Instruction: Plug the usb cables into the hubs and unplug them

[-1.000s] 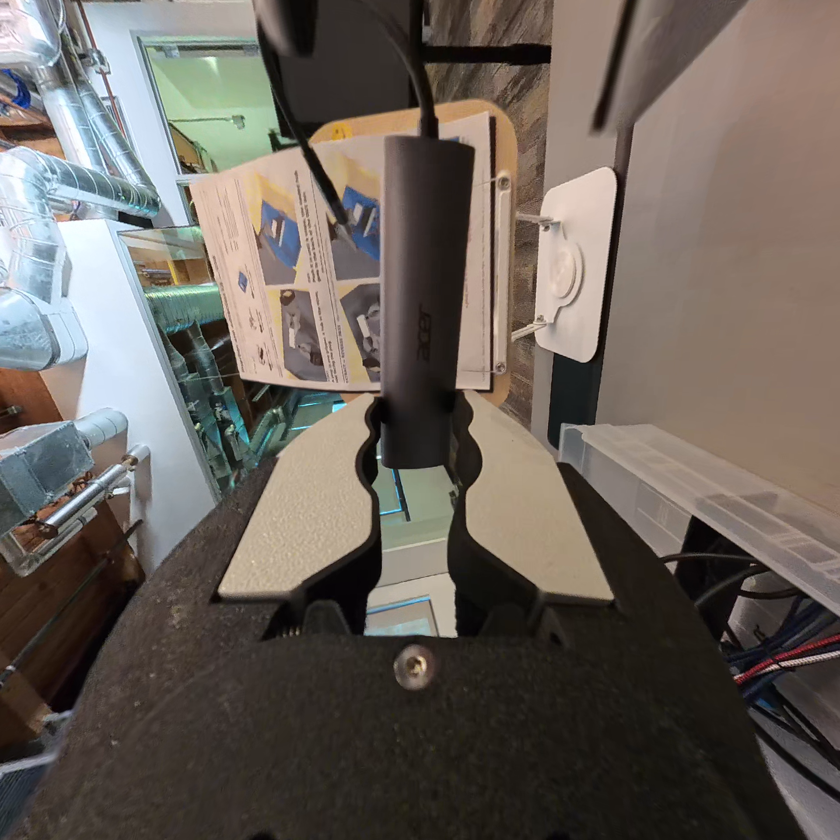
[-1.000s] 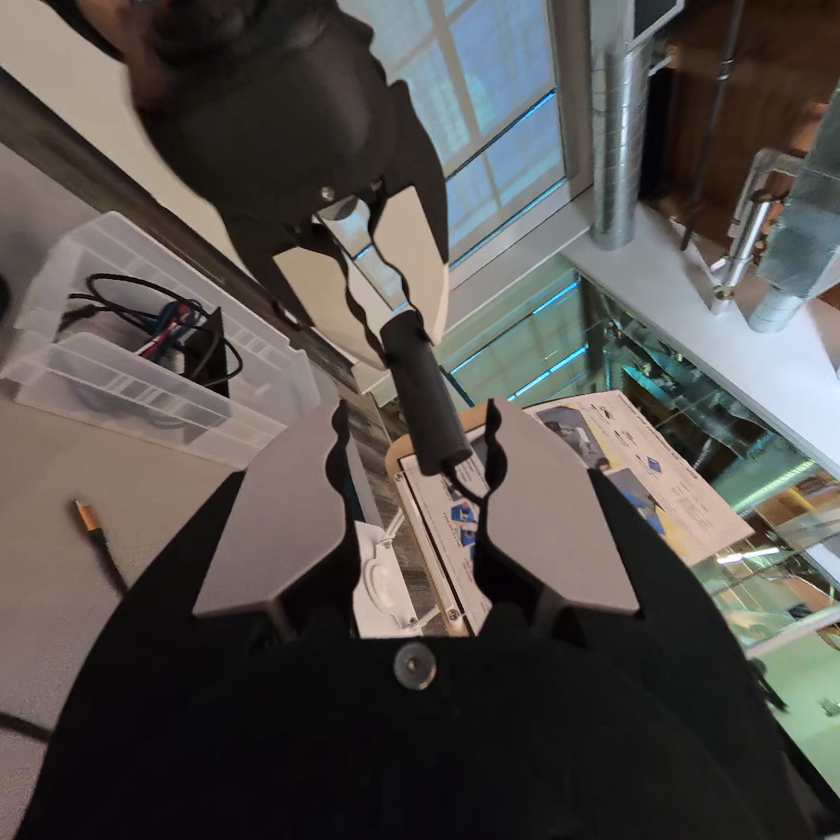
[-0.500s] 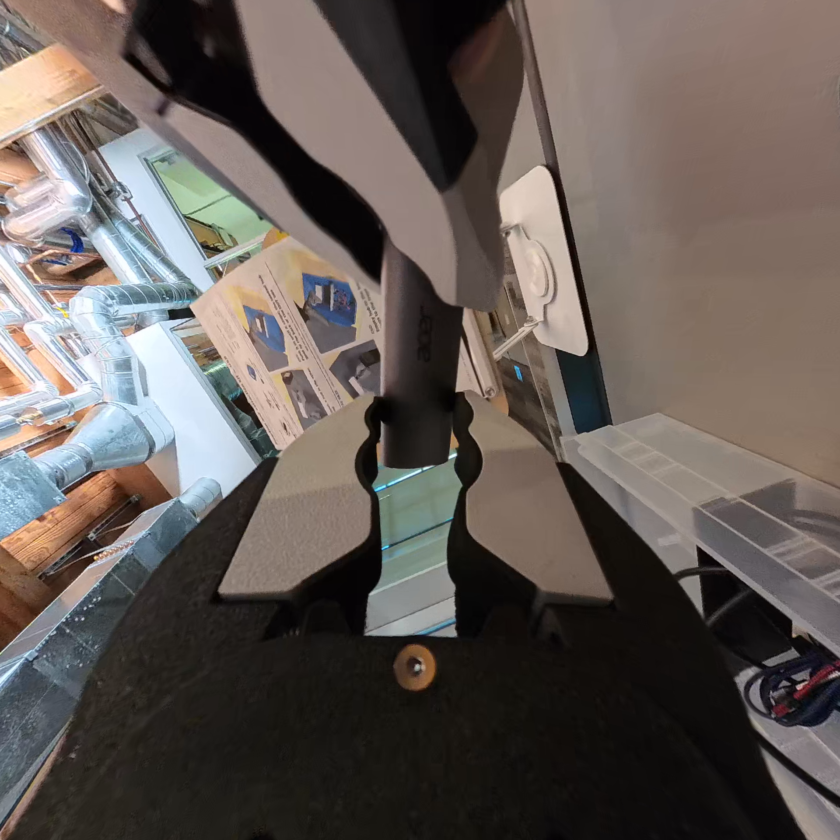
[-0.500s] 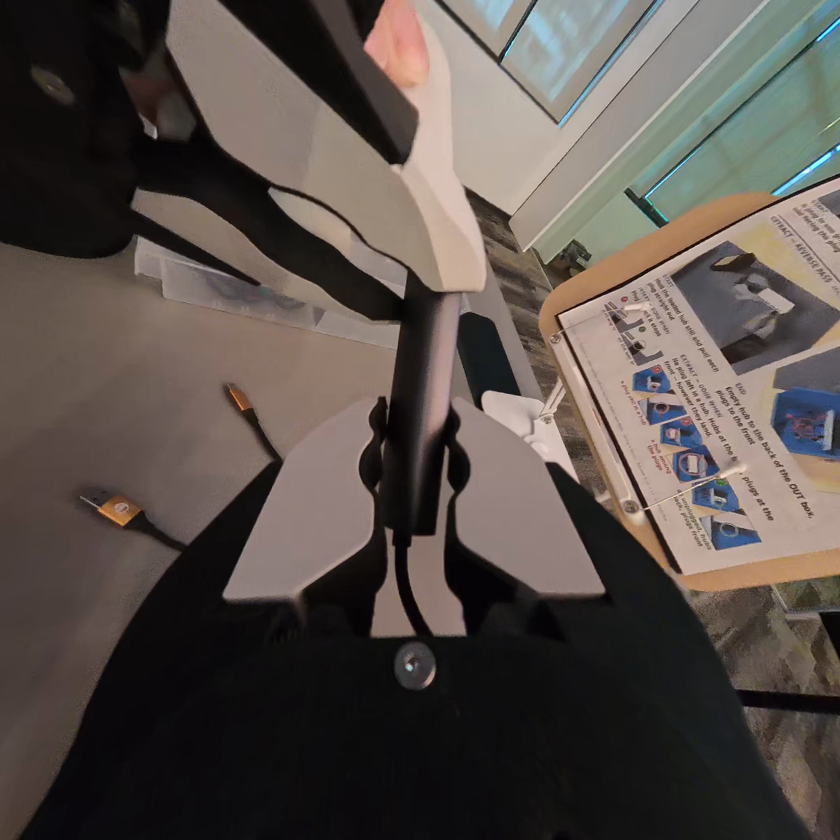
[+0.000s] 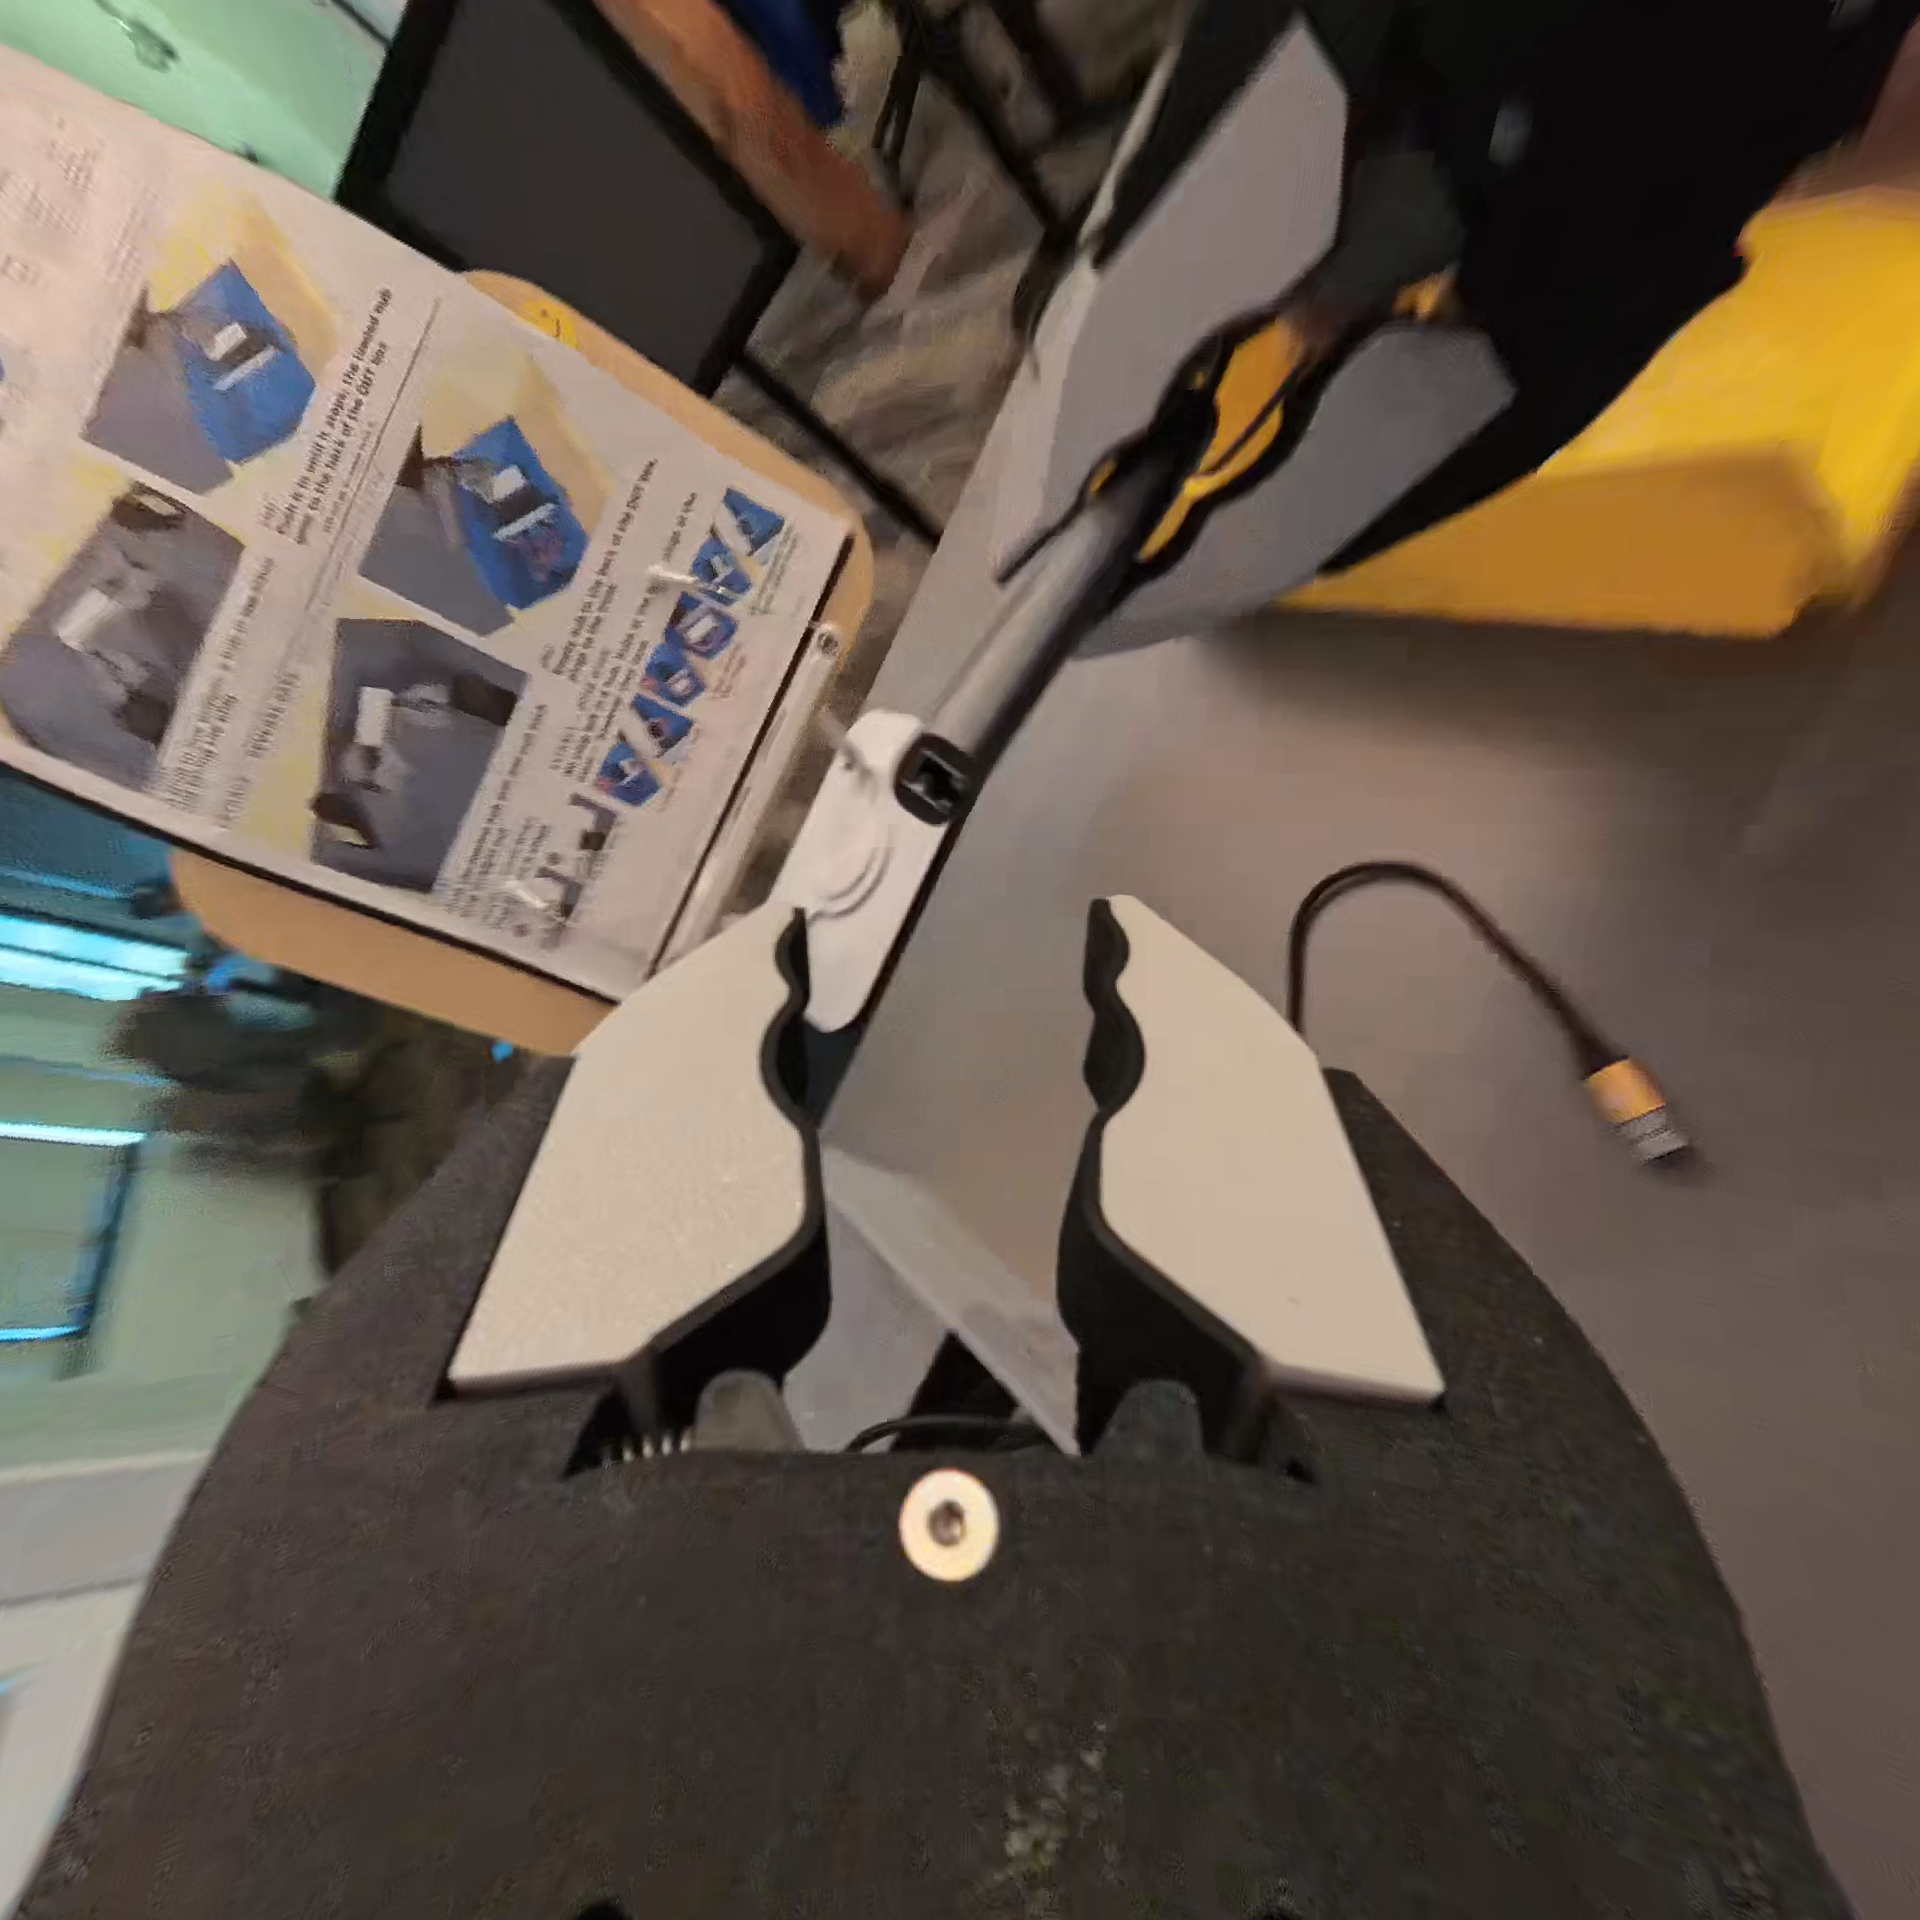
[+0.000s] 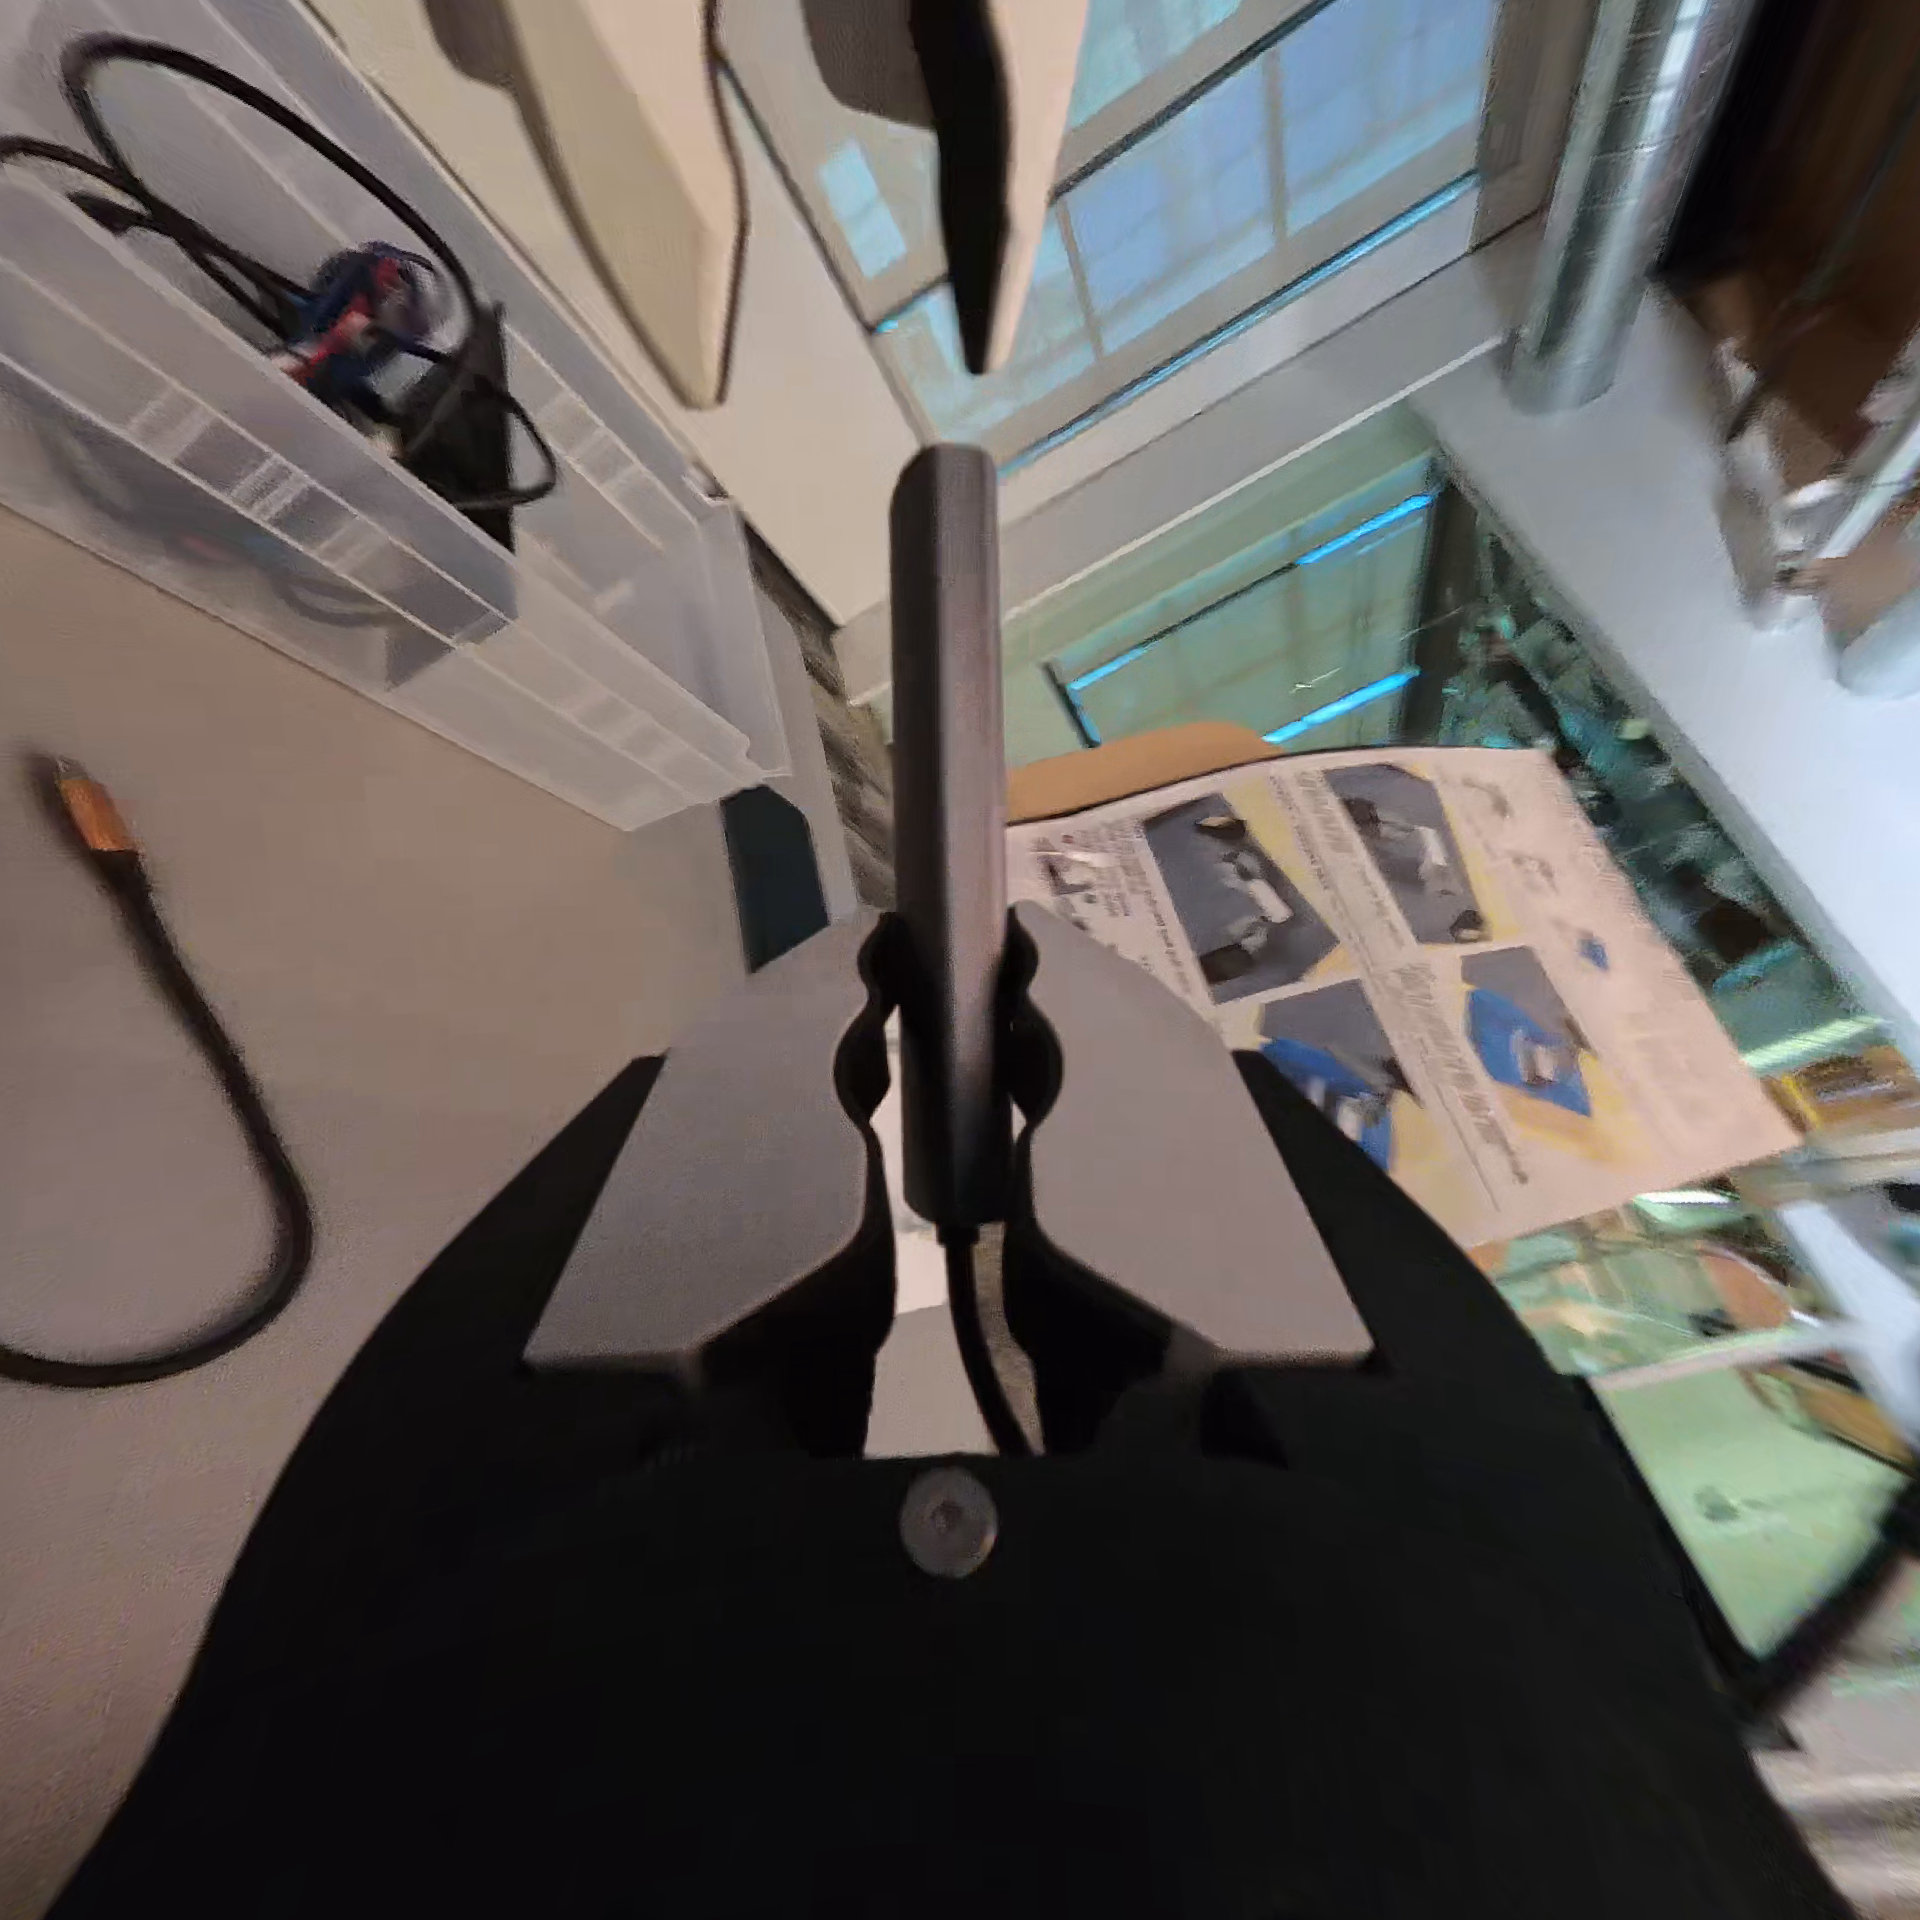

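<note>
My right gripper (image 6: 951, 951) is shut on a dark grey bar-shaped USB hub (image 6: 945, 790); the hub points forward from the jaws and its black cord runs back between the fingers. In the left wrist view the same hub (image 5: 1029, 634) sticks out of the right gripper (image 5: 1195, 447) at the upper right, its end port facing me. My left gripper (image 5: 940, 977) is open with nothing between its pads, above the grey table (image 5: 1455, 831). A black USB cable with a gold plug (image 5: 1631, 1107) lies loose on the table; it also shows in the right wrist view (image 6: 99, 816).
A clear plastic bin (image 6: 343, 499) with cables stands at the table's far side. An instruction sheet on a tan board (image 5: 364, 582) stands off the table's edge, next to a white mount (image 5: 862, 883). A yellow object (image 5: 1714, 436) lies at the upper right. Spacing between my two grippers at the tips: around 9 cm.
My left gripper let go of the hub and opened, drawing back. My right gripper closed on the hub's cord end and now carries it alone.
</note>
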The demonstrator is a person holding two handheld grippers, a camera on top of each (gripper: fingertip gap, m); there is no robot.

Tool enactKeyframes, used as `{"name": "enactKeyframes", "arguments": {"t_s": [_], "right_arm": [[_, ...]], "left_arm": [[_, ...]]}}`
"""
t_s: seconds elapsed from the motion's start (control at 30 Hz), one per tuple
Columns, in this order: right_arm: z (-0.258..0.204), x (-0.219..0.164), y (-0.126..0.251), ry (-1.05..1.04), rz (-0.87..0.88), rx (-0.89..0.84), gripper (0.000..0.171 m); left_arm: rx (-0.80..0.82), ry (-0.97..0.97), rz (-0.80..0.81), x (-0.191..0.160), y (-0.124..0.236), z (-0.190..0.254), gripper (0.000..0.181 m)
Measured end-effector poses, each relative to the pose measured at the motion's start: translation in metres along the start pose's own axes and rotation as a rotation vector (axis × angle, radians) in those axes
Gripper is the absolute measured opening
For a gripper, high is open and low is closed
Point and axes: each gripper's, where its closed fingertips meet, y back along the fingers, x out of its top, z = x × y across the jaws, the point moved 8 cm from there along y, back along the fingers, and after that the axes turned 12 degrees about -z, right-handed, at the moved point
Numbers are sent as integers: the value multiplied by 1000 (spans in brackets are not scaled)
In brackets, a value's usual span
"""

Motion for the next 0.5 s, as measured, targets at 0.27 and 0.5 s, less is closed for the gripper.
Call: {"name": "enactKeyframes", "arguments": {"t_s": [0.27,0.5], "right_arm": [[5,10,8,-524,136,693,18],[-4,1,14,-832,99,1236,17]], "left_arm": [[68,-196,73,-19,13,8,55],[204,-529,184,5,22,27,57]]}}
